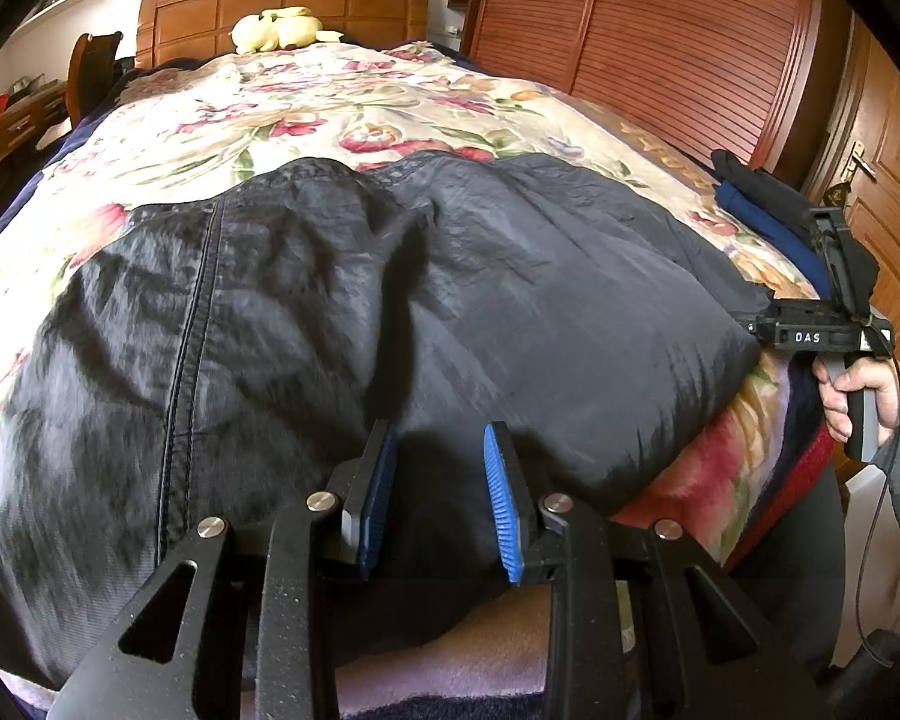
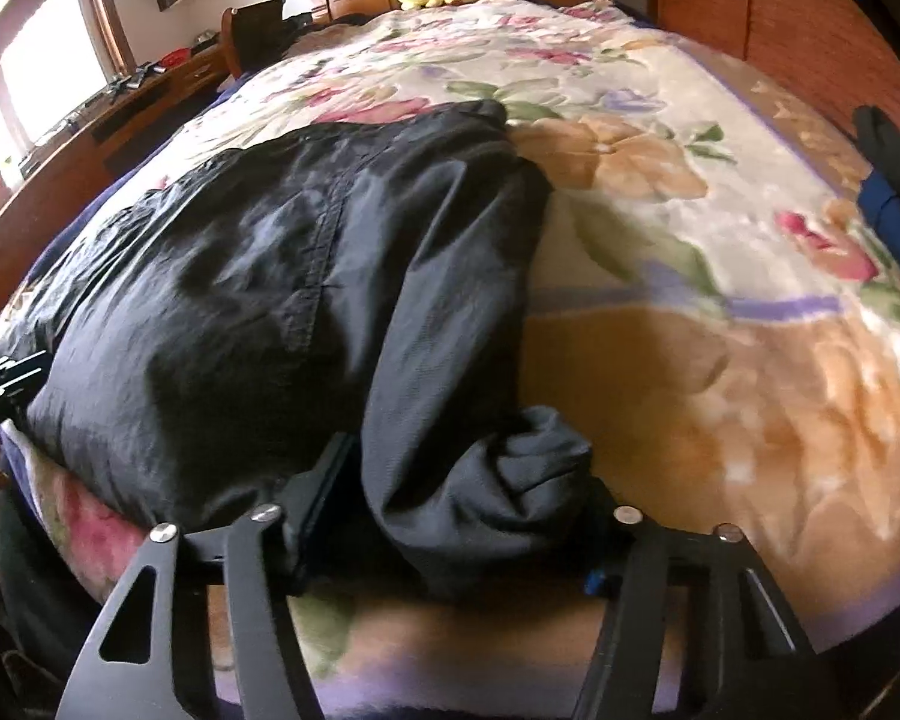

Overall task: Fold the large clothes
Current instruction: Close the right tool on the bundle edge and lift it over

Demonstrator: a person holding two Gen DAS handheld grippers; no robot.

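Right wrist view: right gripper (image 2: pixel 450 516), jaws around a bunched fold of the black jacket (image 2: pixel 306 276) on the floral blanket (image 2: pixel 720 360). Left gripper (image 1: pixel 441 492), jaws parted, empty, above the jacket.

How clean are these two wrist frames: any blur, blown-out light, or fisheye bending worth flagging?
Left wrist view: mostly sharp, slight smear on the dark garment at lower left; the wardrobe bows with the lens; dark vignette in the corners. Right wrist view: softer overall, the floral blanket blurred at right; the window is blown out white; the garment's bunched cuff hides the right gripper fingertips.
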